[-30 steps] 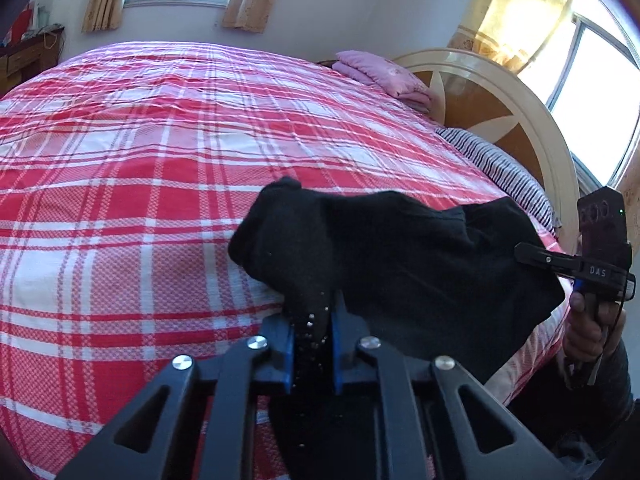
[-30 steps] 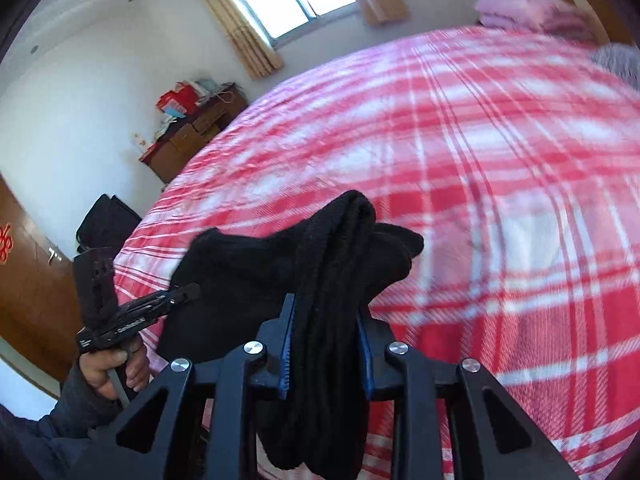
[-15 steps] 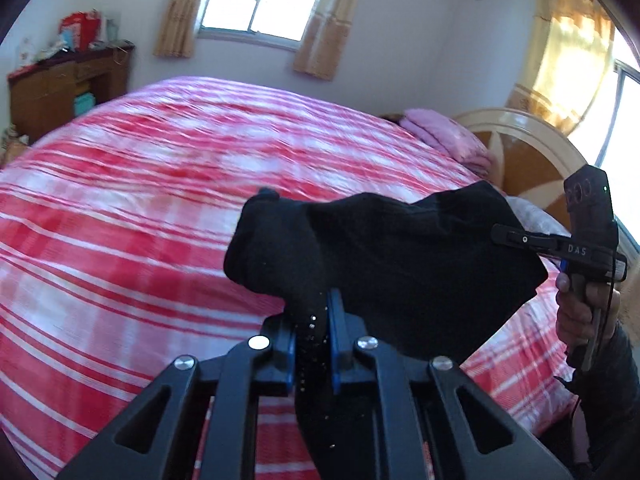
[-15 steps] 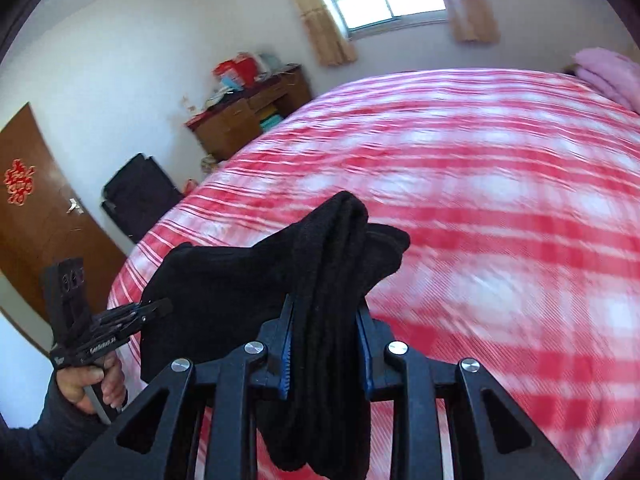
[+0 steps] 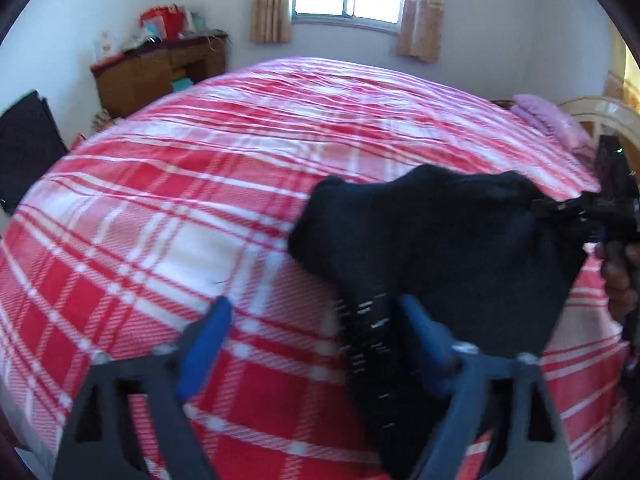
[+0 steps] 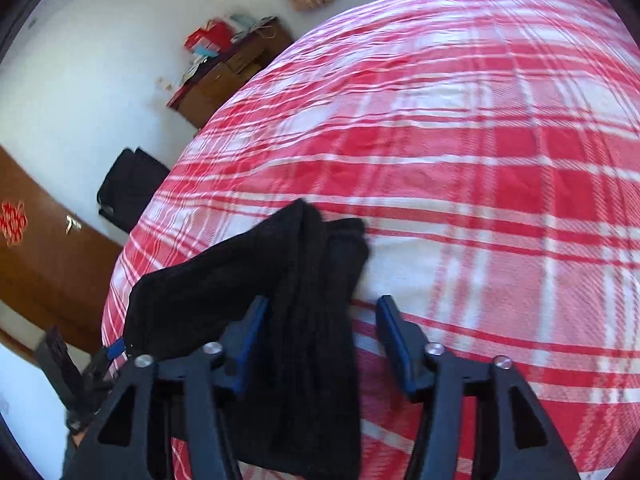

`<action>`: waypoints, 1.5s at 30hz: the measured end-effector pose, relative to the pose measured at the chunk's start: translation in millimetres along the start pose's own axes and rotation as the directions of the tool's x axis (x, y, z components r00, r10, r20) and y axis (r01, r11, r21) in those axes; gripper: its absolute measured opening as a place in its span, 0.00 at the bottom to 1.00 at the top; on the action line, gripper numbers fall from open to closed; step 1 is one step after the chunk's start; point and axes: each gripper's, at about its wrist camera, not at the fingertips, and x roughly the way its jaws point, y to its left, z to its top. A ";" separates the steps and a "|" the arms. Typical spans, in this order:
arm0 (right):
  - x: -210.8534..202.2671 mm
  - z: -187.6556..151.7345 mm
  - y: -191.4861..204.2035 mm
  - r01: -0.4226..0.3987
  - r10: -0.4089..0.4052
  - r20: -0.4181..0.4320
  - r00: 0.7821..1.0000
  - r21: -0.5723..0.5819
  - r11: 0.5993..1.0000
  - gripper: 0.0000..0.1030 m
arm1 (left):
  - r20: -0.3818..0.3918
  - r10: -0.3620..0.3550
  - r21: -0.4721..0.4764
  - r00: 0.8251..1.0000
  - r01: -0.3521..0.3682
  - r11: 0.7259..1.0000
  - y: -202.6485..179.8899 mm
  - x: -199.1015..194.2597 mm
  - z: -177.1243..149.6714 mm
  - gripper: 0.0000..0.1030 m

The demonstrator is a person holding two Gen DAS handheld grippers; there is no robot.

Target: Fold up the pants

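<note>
Blue-padded jaws of both tongs stand apart. Left gripper [image 5: 312,340]: spread wide, black knit pants [image 5: 440,248] lying against the inner face of its right-hand finger only, the other finger clear of cloth over the bed. Right gripper [image 6: 320,340]: also spread, a thick ribbed bunch of the pants [image 6: 304,320] lying in the gap, touching the left-hand pad; contact with the other pad not evident. Neither tong clamps the fabric, though motion blur in the left view leaves it uncertain whether cloth is snagged on that finger. Pants span between the two tongs, long axis running side to side from one gripper to the other, bunched at each end, mid-section sagging toward the red-and-white plaid bedspread [image 5: 200,208]; whether the garment already rests on the bed cannot be told. Judgement: release or lay-down step of a fold, garment at the near edge of the bed. Both tongs equally near, one at each end. Next move turns on that side-to-side axis: regrasp at the ends, or let fall flat. Risk: bunches slide off uneven.
</note>
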 end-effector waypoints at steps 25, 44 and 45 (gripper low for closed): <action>-212.9 -66.7 40.5 0.217 -0.215 0.360 0.908 0.035 0.975 0.62 | 0.237 0.116 0.139 0.965 -0.152 0.979 -63.2 -115.6 16.9 0.92; -232.0 -110.2 141.8 0.326 -0.187 0.445 0.876 -0.260 0.909 0.65 | 0.365 0.037 0.135 0.930 -0.092 0.987 -79.2 -167.4 27.9 0.92; -231.9 -110.7 142.0 0.328 -0.189 0.446 0.875 -0.260 0.908 0.65 | 0.366 0.039 0.133 0.930 -0.094 0.987 -78.8 -167.1 27.8 0.92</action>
